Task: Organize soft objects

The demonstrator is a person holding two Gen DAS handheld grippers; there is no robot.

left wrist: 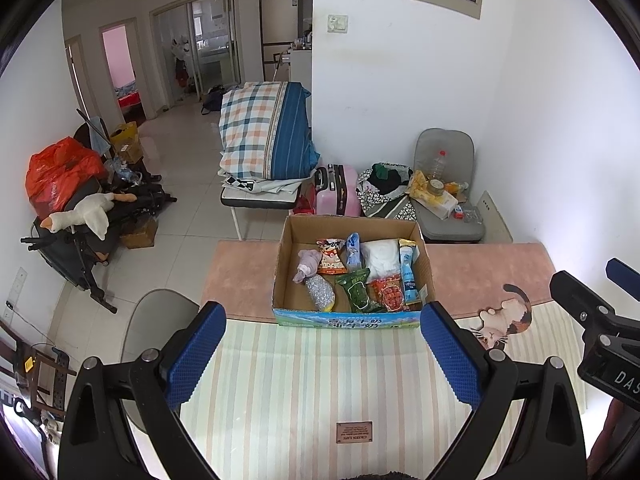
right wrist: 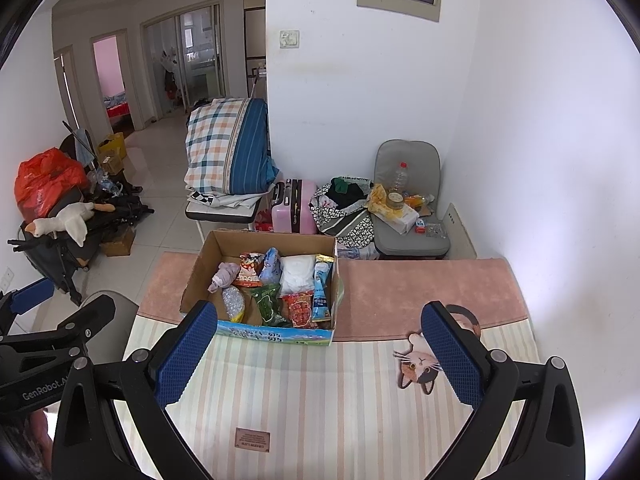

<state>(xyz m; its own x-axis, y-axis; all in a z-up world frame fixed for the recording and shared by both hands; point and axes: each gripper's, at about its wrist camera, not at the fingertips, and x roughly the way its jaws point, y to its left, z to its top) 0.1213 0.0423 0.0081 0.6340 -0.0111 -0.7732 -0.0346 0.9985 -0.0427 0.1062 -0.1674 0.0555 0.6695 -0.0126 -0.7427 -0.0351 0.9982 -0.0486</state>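
Observation:
An open cardboard box (left wrist: 425, 264) (right wrist: 200, 264) stands on the striped table cloth. It holds several soft items: a purple cloth (left wrist: 307, 266) (right wrist: 224, 274), an orange snack bag (left wrist: 331, 256) (right wrist: 249, 269), a green packet (left wrist: 355, 290) (right wrist: 266, 300), a red packet (left wrist: 389, 291) (right wrist: 299, 307), a white bundle (left wrist: 380, 256) (right wrist: 297, 271), a blue tube pack (left wrist: 409, 272) (right wrist: 322, 288) and a silvery bag (left wrist: 320, 292) (right wrist: 232, 300). My left gripper (left wrist: 322, 354) is open and empty, above the cloth in front of the box. My right gripper (right wrist: 318, 354) is open and empty, in front and right of the box.
A cat-shaped mat (left wrist: 506, 316) (right wrist: 420, 364) lies right of the box. A pink table section (right wrist: 420, 292) lies behind. Past the table are a grey chair with a bottle (right wrist: 408, 208), a pink suitcase (right wrist: 294, 206) and a cot with bedding (right wrist: 230, 148).

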